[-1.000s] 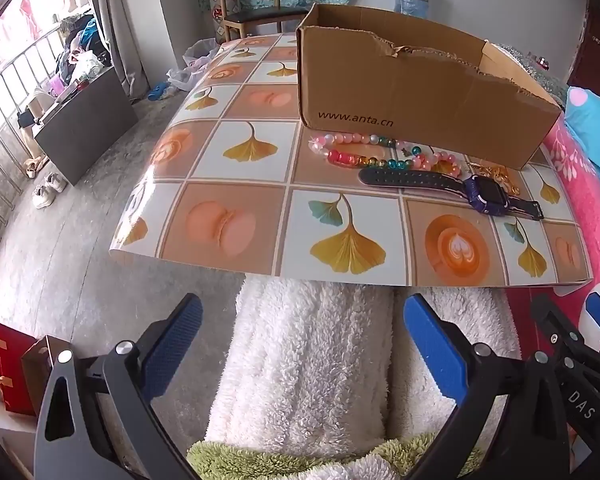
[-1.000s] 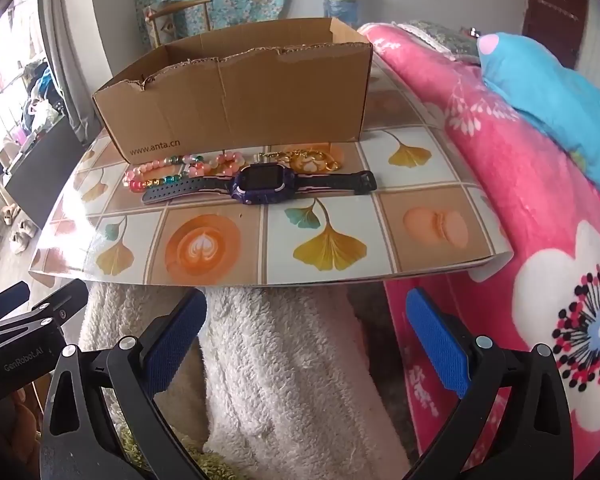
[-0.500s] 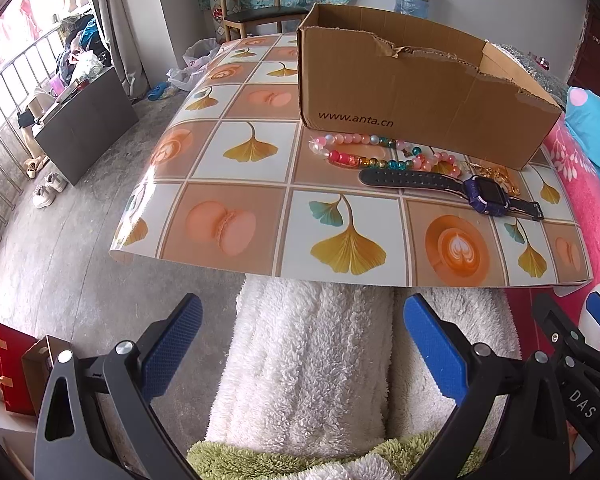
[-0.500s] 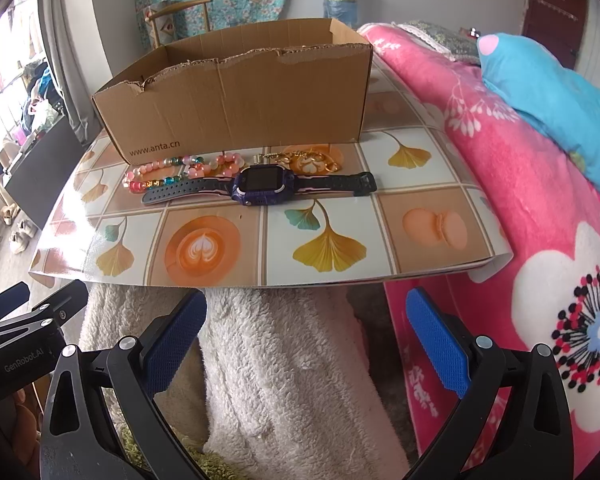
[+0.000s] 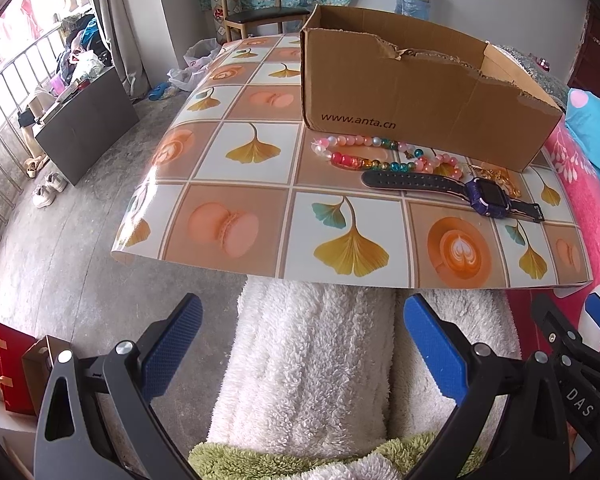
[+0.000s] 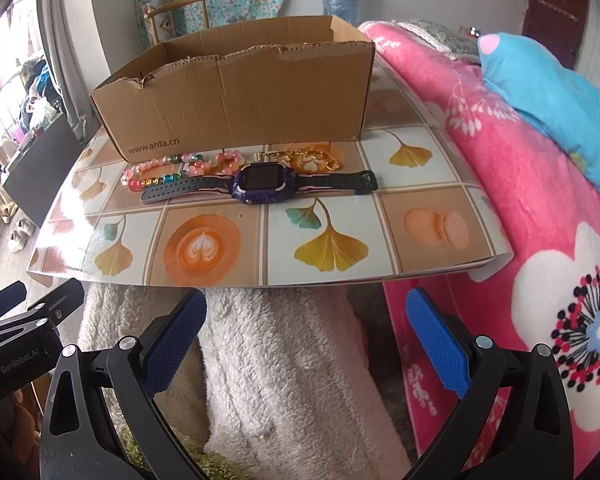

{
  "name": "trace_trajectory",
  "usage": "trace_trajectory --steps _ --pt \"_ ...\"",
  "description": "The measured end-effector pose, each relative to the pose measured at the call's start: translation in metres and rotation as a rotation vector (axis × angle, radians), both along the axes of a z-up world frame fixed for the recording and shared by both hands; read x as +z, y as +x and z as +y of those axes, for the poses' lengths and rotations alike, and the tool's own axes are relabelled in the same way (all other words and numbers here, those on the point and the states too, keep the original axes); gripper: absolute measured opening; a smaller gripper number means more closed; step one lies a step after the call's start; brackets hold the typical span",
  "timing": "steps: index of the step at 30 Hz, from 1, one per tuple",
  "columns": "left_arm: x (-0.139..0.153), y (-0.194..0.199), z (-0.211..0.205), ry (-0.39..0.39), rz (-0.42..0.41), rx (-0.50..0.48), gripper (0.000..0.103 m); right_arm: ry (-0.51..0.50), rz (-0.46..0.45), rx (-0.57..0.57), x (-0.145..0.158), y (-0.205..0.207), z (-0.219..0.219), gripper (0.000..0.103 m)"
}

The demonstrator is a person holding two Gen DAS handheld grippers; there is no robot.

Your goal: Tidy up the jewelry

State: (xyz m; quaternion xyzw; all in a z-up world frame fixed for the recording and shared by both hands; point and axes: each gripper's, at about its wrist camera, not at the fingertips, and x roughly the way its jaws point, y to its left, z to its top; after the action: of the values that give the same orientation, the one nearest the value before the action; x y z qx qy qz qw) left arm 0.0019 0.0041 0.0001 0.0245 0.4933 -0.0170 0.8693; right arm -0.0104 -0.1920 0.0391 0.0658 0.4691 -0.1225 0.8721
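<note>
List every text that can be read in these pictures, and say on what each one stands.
"www.anta.cn" on the front wall of the box, readable in both views.
"DAS" on the right gripper's body, seen at the edge of the left view; the rest is cut off.
"GenRobot.AI" on the left gripper's body in the right view, blurred, so uncertain.
The watch screen is dark.

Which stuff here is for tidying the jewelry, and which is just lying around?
For the job:
- purple smartwatch with black strap
- pink and multicoloured bead bracelets
- gold chain
- open brown cardboard box

Just lying about:
- pink flowered blanket
- blue pillow
- wooden chair
- white shoes
</note>
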Motion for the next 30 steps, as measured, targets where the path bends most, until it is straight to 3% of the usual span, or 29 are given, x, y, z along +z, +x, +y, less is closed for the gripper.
trace_trajectory --steps 21,30 --pt "0.016 -0.006 0.011 -0.021 -0.041 -0.034 0.099 -0.081 -0.025 -0.019 0.025 -0.011 0.017 0.096" --pt "0.017 0.002 0.003 0.009 -0.046 -0.041 0.099 -0.080 -0.026 -0.015 0.025 -0.003 0.013 0.096"
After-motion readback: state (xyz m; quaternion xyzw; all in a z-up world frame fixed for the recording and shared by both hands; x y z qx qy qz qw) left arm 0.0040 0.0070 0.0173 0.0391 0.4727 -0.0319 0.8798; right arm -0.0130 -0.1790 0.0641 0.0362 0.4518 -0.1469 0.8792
